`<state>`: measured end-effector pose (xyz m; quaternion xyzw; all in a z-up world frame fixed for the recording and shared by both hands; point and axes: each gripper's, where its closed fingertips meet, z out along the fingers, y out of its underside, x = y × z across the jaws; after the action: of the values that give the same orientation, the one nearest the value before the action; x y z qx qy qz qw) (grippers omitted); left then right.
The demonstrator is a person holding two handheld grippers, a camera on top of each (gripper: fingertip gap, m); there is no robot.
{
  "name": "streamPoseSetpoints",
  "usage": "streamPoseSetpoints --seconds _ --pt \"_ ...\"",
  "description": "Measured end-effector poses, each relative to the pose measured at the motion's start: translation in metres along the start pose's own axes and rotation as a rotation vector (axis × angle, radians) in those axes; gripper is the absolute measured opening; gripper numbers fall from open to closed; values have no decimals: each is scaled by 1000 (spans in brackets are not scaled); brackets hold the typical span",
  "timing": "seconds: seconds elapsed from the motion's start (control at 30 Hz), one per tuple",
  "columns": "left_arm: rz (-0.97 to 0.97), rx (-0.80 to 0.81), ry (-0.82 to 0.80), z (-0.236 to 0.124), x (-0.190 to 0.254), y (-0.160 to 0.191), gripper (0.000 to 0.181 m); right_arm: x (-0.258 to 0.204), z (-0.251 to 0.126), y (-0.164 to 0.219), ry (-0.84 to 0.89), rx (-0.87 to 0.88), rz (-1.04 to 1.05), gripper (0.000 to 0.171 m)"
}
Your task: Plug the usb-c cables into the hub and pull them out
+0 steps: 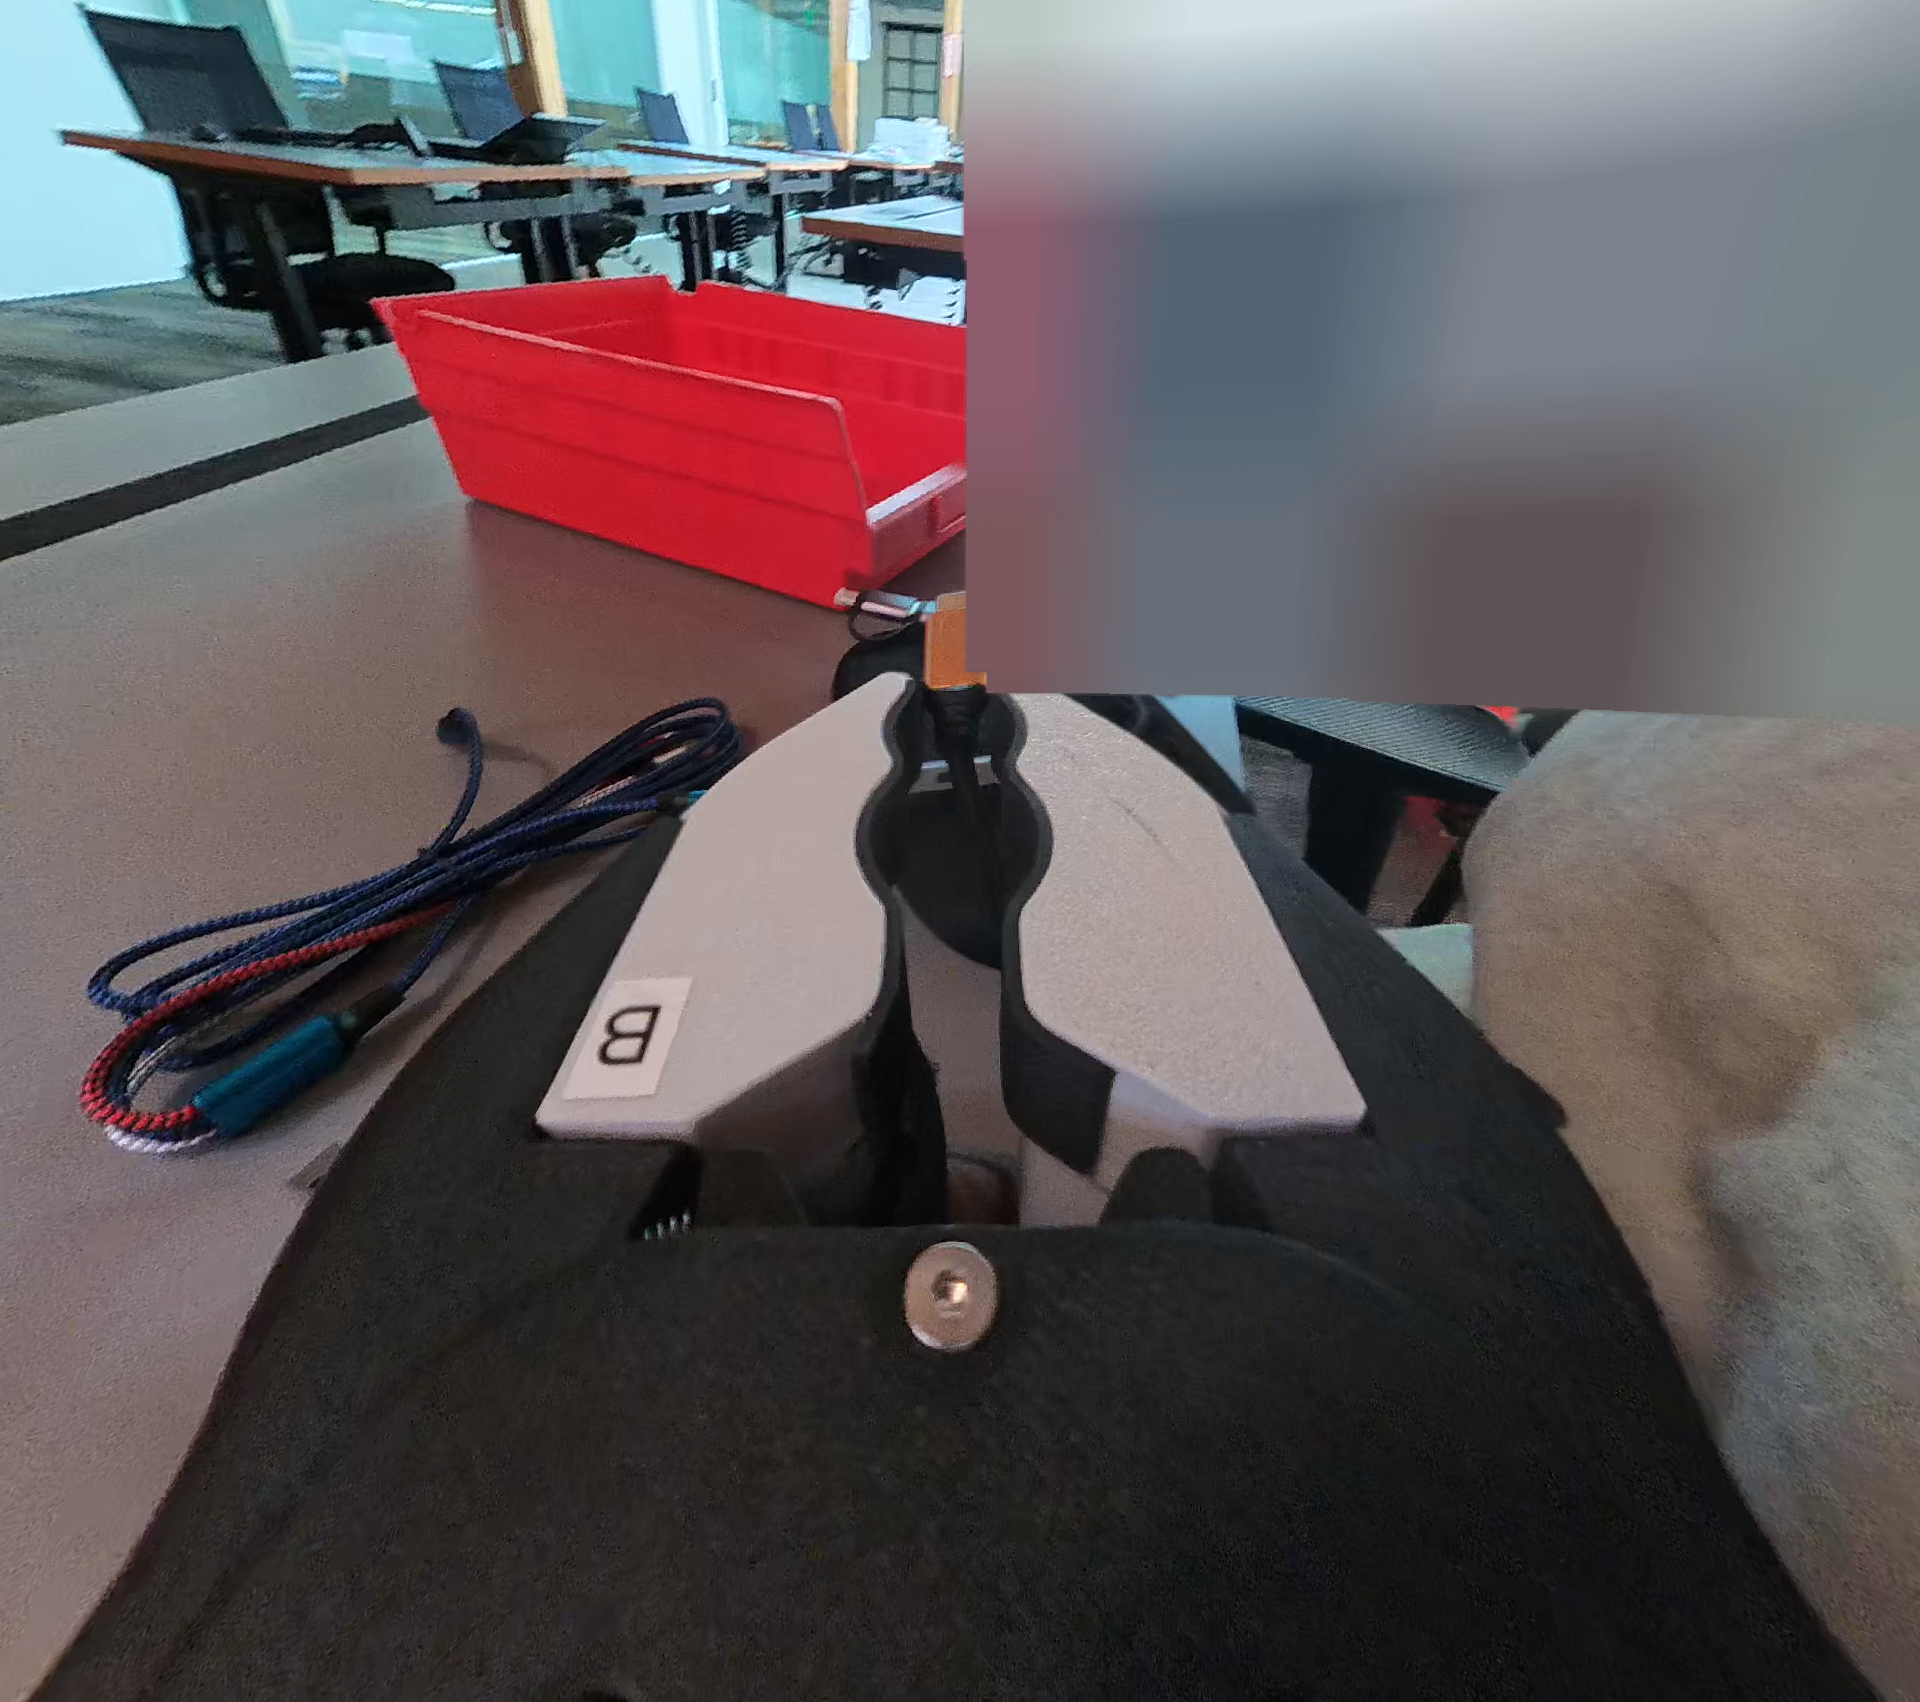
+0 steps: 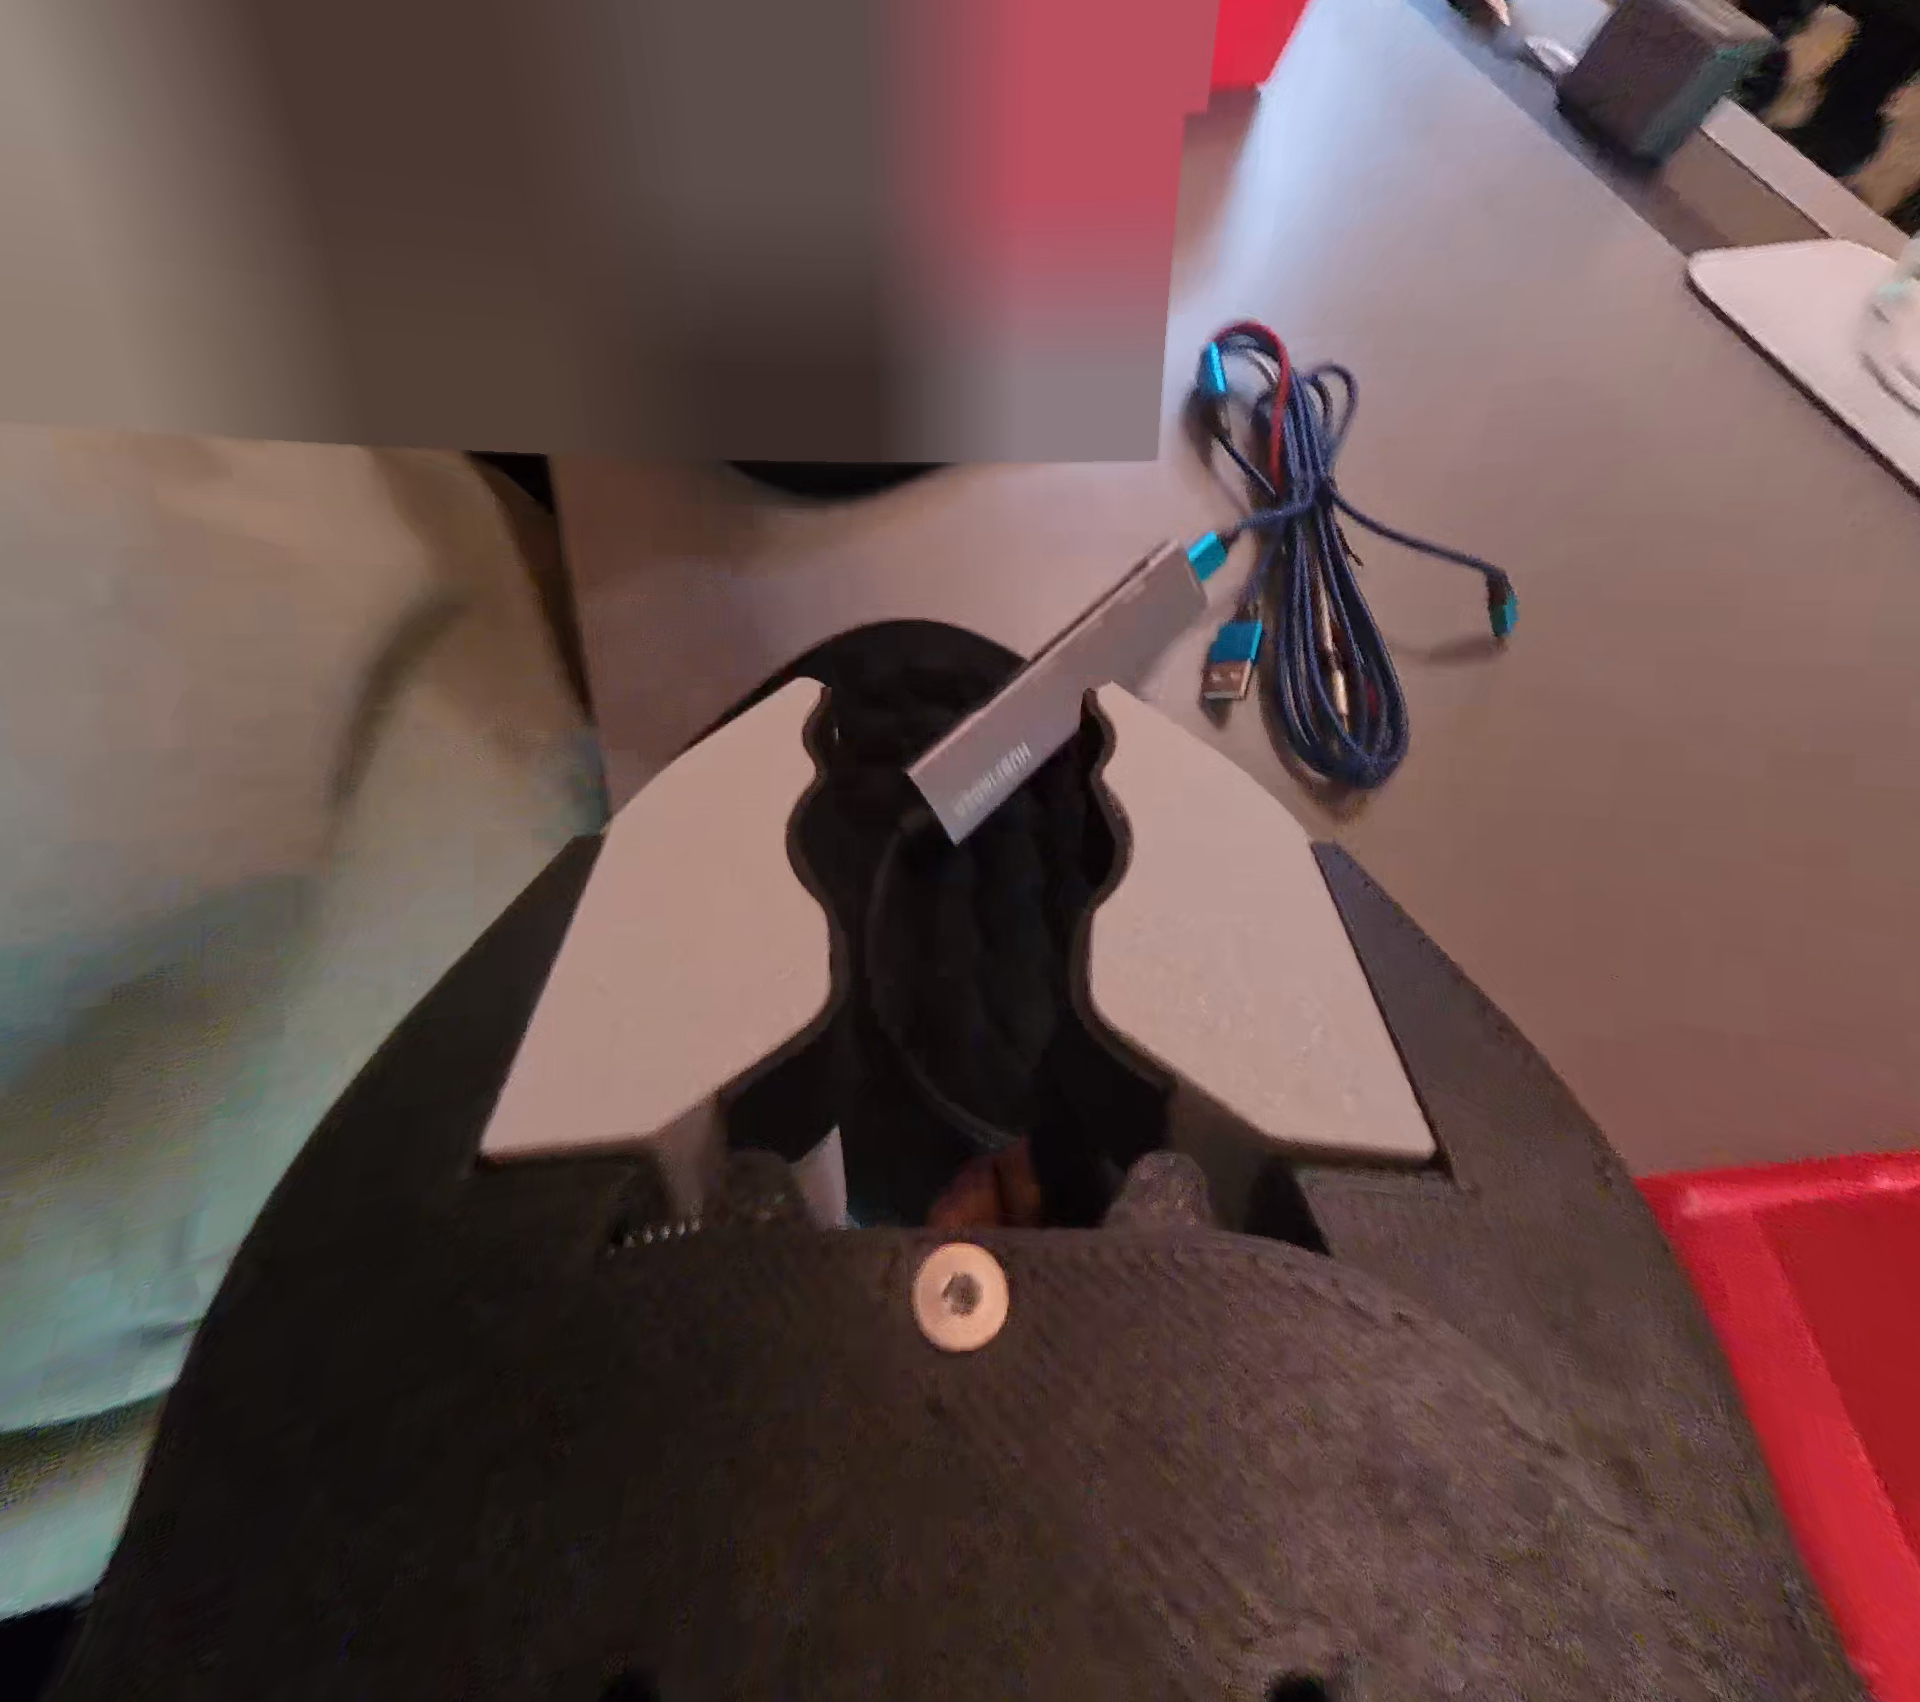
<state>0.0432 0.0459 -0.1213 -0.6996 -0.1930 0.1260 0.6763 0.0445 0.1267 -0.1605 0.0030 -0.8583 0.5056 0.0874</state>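
My left gripper [image 1: 951,707] is shut on a cable's black strain relief, and its orange plug [image 1: 951,639] sticks out past the fingertips. My right gripper [image 2: 951,702] is shut on the grey hub [image 2: 1070,681] and holds it slanted above the table. The hub's thin black lead loops down between the fingers. A blue plug [image 2: 1210,553] touches the hub's far end; I cannot tell if it is seated. A coiled blue and red braided cable [image 2: 1335,613] with blue plugs lies on the table, and also shows in the left wrist view [image 1: 416,894].
A red bin [image 1: 675,426] stands on the brown table [image 1: 260,665] ahead of the left gripper. Another red bin [image 2: 1808,1340] sits by the right gripper. Two grey boxes [image 2: 1652,63] and a white pad [image 2: 1808,322] lie far right. A person's beige clothing [image 1: 1704,1133] is close.
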Motion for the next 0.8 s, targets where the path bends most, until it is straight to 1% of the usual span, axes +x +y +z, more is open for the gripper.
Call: streamPoseSetpoints --seconds 0.23,0.27,0.37,0.47,0.53,0.63,0.7,0.8 --pt "19 -129 -126 10 -13 16 12 5 26 29 299 -215 -217 44" --pt "24 -148 -139 11 -14 18 12 7 29 33 334 -242 -237 42" --pt "35 -206 -165 15 -16 25 12 11 35 35 408 -234 -239 21" --pt "47 -268 -196 18 -18 31 12 21 31 32 505 -265 -334 13" --pt "49 -323 -236 21 -22 37 12 30 25 22 591 -267 -418 8" --pt "49 -413 -289 27 -28 47 12 35 26 10 629 -291 -487 7" --pt "37 -451 -285 31 -27 50 12 36 29 7 667 -341 -578 8" --pt "-38 -479 -246 36 -27 53 12 38 34 6 709 -439 -766 7"
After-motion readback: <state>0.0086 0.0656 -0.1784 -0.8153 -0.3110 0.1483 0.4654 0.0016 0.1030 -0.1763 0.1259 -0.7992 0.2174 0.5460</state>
